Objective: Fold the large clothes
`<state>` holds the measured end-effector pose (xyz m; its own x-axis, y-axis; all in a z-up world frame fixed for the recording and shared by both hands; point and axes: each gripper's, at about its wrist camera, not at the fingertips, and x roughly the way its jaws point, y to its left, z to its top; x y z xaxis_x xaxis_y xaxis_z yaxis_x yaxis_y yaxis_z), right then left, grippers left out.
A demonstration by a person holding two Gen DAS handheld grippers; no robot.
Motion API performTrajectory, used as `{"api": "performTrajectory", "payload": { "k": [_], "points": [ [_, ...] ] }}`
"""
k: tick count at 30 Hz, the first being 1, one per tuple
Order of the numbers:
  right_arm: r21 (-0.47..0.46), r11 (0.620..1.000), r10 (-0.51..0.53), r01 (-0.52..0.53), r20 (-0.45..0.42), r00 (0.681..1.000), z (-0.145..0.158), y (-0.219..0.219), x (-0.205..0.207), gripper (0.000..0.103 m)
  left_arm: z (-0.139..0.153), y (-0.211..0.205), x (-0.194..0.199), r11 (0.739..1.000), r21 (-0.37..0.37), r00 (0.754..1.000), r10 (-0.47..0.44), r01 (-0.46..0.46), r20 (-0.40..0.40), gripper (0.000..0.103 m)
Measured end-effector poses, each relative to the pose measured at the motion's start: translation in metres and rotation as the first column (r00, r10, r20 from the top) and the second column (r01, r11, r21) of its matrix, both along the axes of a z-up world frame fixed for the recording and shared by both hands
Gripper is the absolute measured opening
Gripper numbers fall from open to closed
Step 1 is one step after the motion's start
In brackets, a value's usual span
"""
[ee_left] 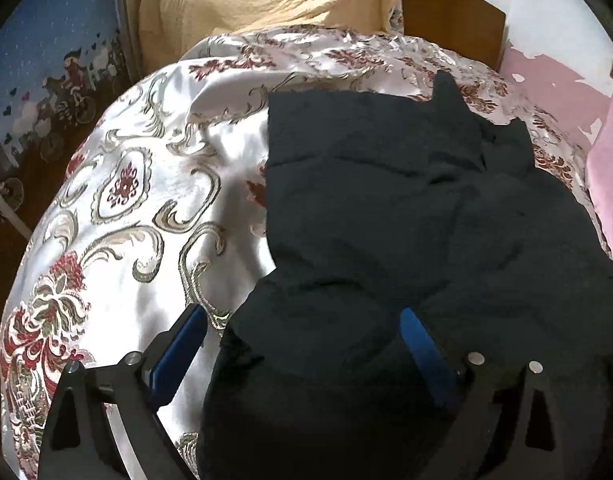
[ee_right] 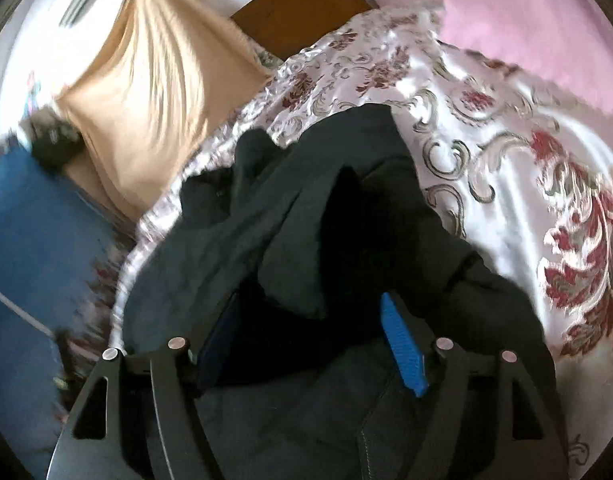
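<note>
- Now my left claw stands wide over the near edge of the dark garment, which lies rumpled on the patterned bedspread; no cloth is pinched.
- My right claw is partly open, with folds bunched between its jaws, apparently unpressed.
- Risk: closing here could catch several layers, so the fold drags crooked.
- The satin looks slick; I judge the garment could slide when pulled.
</note>
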<state>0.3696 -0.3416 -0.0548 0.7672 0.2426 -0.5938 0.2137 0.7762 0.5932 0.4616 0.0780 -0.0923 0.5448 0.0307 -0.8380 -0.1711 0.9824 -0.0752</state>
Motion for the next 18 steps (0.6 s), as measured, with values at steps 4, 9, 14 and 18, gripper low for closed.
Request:
{"api": "performTrajectory", "payload": {
  "k": [4,9,14,18],
  "points": [
    [0.048,0.999,-0.015,0.013,0.06,0.998,0.005,0.0,0.0,0.067,0.01,-0.002,-0.005,1.0,0.017,0.999,0.015,-0.016,0.038,0.098],
    [-0.279,0.956,0.069,-0.093,-0.094,0.993,0.001,0.039,0.039,0.043,0.007,-0.01,-0.001,0.998,0.064,0.999,-0.007,0.005,0.036,0.098],
    [-0.481,0.87,0.041,-0.104,-0.14,0.989,0.002,0.058,0.065,0.012,0.002,-0.009,0.001,0.999,0.041,1.0,0.006,-0.007,0.031,0.099],
    [-0.551,0.827,0.022,-0.113,-0.17,0.985,-0.009,0.064,0.076,0.011,-0.007,-0.012,0.003,0.999,0.052,1.0,0.006,-0.007,0.023,0.103]
  ]
}}
